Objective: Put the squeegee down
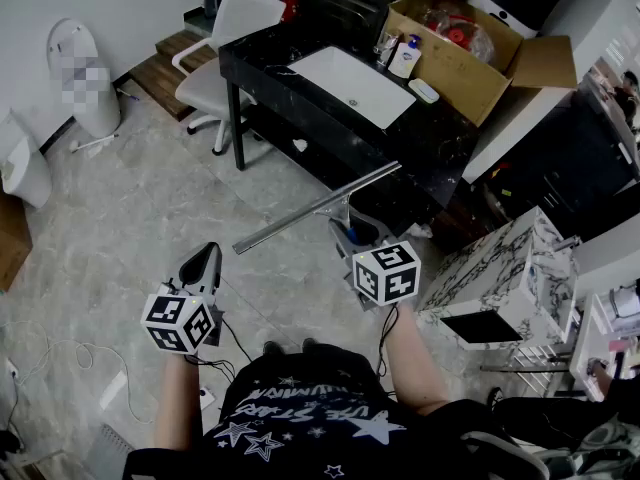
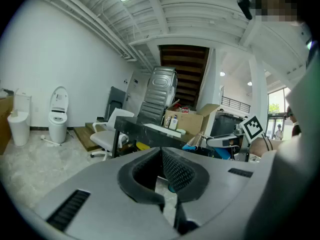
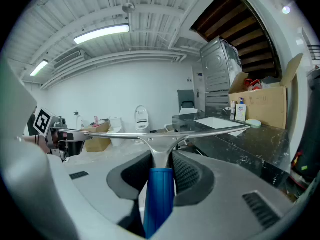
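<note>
The squeegee point(image 1: 318, 206), a long bare-metal blade on a blue handle, is already in my right gripper point(image 1: 352, 236). In the right gripper view its jaws are clamped on the blue handle point(image 3: 161, 184), and the blade runs crosswise just beyond the tips. In the head view the blade's long axis slants from lower left to upper right, held in the air above the grey tiled floor point(image 1: 120, 218). Its upper-right end reaches the near edge of the black marbled counter point(image 1: 440, 138), which I judge the nearest surface to set it on. On that counter, the white rectangular basin point(image 1: 350, 83) and the open cardboard box point(image 1: 460, 68) crowd the top. My left gripper point(image 1: 207, 258) sits at lower left, near the blade's low end but apart from it, jaws together on nothing.
</note>
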A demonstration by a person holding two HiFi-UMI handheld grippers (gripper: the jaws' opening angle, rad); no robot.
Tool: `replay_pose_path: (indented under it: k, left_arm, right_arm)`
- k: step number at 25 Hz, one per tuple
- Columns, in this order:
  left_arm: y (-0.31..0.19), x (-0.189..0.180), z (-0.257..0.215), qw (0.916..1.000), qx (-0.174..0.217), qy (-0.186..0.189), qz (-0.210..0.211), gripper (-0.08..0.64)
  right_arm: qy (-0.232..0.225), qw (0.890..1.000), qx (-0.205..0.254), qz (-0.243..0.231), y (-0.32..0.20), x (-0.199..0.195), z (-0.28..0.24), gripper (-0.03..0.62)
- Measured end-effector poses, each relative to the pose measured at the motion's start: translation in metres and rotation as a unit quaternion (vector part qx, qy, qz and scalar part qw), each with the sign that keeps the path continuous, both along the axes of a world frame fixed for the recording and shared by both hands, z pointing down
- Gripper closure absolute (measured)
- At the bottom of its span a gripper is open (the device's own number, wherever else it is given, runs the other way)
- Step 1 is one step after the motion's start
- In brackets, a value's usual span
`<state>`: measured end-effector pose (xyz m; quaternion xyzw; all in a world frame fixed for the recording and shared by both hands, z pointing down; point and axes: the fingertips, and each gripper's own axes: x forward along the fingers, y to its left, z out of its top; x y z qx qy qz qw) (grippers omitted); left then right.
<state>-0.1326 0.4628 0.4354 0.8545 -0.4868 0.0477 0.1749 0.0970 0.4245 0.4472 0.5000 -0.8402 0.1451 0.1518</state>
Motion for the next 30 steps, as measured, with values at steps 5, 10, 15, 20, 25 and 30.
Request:
replay_pose_path:
  k: [5,10,15,20,25,30]
  left_arm:
    - [0.000,0.002,-0.001,1.0000,-0.002,-0.002,0.001,0.538]
    - [0.001,0.005,-0.003,1.0000,0.000,-0.001,-0.001,0.538]
    - [0.000,-0.003,-0.001,1.0000,-0.001,0.001,-0.003,0.538]
    - [0.000,-0.019,0.006,1.0000,-0.006,0.002,-0.005,0.538]
    - [-0.005,-0.035,0.005,0.9999,-0.001,0.001,-0.011,0.538]
    - [-0.028,-0.042,0.012,0.9997,-0.007,-0.002,-0.021,0.538]
  right_arm:
    - [0.002,1.000,-0.003,-0.002,-0.001,0.001,-0.001,0.456]
    - [0.004,1.000,-0.004,-0.007,-0.003,0.001,-0.001,0.456]
    - [0.005,1.000,0.000,-0.008,-0.009,-0.006,-0.002,0.456]
    - [0.006,1.000,-0.002,-0.007,-0.010,-0.019,0.001,0.456]
    - [-0.005,1.000,-0.003,0.004,-0.018,-0.025,0.003,0.456]
    - [-0.011,1.000,-0.003,0.008,-0.049,-0.024,0.008,0.456]
